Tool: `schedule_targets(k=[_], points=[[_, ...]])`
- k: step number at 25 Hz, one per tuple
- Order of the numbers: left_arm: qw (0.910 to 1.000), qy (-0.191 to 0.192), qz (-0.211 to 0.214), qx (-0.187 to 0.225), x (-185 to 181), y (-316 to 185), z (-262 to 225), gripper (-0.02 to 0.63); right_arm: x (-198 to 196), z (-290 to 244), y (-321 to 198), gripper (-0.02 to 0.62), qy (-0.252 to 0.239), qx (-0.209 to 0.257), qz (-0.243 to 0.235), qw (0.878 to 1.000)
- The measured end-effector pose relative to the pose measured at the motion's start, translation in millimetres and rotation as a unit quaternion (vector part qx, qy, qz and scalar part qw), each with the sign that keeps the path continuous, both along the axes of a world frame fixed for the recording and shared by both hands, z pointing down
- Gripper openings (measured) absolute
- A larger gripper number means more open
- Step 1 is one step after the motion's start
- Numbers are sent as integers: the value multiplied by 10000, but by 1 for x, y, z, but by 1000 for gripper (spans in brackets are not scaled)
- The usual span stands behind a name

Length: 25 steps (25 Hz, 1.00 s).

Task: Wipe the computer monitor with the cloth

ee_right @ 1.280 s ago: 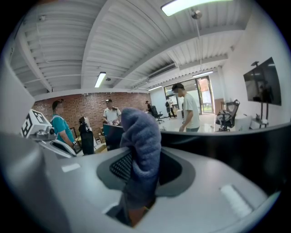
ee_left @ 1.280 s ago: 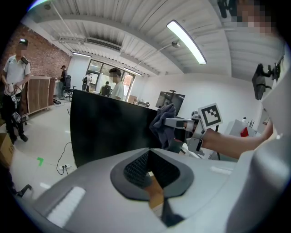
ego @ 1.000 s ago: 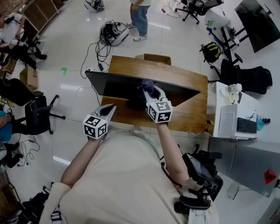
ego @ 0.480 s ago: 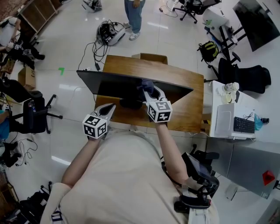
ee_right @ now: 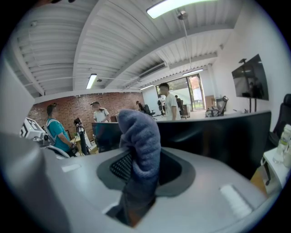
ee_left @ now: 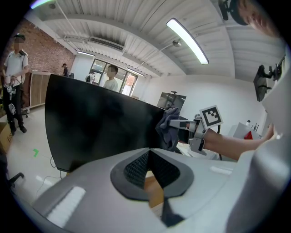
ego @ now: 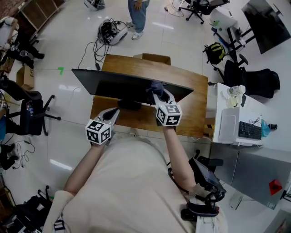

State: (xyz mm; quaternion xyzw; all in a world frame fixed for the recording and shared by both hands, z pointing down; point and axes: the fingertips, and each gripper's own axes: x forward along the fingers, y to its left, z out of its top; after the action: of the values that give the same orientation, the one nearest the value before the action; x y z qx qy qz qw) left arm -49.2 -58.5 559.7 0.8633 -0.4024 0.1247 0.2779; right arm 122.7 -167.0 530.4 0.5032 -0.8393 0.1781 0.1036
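The right gripper [ego: 157, 93] is pinching a bluish-grey cloth [ee_right: 140, 136] between its jaws, with the cloth bunching up above the fingertips. It is holding the cloth at the top edge of the black computer monitor [ego: 113, 84], right of the screen's middle. The monitor is standing on a wooden desk [ego: 150, 68]. The left gripper [ee_left: 149, 157] is hovering low before the screen's left part, clear of it, its jaws pressed together on nothing. A person in jeans [ego: 138, 13] is standing beyond the desk.
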Motion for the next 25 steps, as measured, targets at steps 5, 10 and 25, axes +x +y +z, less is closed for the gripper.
schedule_targets(k=[5,10,25], points=[[10000,11,-7,-58,13,6,5,5,28,4,2,115,6,-64,127,9999],[9999,26,9,-99,23,10,8,5,54,8,6,115,-10,-124,287,9995],[9999,-45,107,-90,36,6,9,5,147,6,14,115,-38,-152,1149,9933]])
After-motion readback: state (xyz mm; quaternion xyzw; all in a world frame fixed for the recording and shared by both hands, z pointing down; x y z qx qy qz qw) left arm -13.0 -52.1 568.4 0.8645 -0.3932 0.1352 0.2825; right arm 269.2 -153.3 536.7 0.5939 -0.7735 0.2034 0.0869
